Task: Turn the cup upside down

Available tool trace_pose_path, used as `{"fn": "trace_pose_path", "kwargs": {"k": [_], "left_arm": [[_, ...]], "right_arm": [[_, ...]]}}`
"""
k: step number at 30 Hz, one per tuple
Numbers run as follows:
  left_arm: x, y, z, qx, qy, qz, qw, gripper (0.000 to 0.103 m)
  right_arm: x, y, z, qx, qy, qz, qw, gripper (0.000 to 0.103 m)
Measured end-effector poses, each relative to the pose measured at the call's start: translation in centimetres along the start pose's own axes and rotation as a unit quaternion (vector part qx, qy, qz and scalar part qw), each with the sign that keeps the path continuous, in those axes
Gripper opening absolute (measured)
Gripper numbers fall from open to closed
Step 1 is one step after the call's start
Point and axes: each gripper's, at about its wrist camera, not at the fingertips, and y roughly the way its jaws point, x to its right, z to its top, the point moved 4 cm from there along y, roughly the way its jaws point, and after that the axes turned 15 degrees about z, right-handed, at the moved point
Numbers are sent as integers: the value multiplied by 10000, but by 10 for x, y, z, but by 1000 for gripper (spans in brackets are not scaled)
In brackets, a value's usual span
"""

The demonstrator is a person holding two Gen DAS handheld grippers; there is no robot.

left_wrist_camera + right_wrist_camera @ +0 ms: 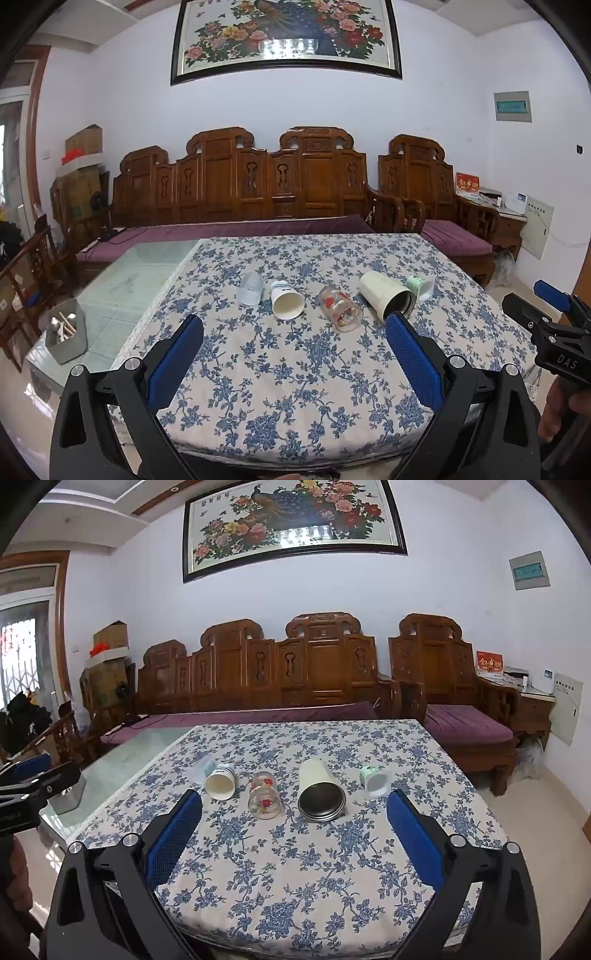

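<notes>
Several cups lie on their sides in a row on the blue floral tablecloth [295,369], mouths toward me: a clear plastic cup [250,288], a white paper cup [286,300], a glass with red flowers [340,308], a tall cream tumbler with a dark inside [386,294] and a small green-and-white cup [421,287]. The right wrist view shows the same row: clear plastic cup [201,768], paper cup [220,781], glass [264,795], tumbler [320,791], small cup [375,777]. My left gripper [294,326] and right gripper [294,805] are open and empty, short of the cups.
The bare glass tabletop [140,273] lies left of the cloth, with a grey utensil box [66,334] near its front-left corner. A carved wooden sofa [258,184] stands behind the table. The right gripper [546,317] shows at the left view's right edge.
</notes>
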Motion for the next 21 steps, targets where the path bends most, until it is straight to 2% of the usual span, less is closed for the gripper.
{"fn": "trace_pose_path", "kwargs": {"k": [21], "left_arm": [[0, 0, 0, 12, -36, -17, 10000, 95]], "right_arm": [[-1, -2, 2, 37, 9, 15, 10000, 101]]}}
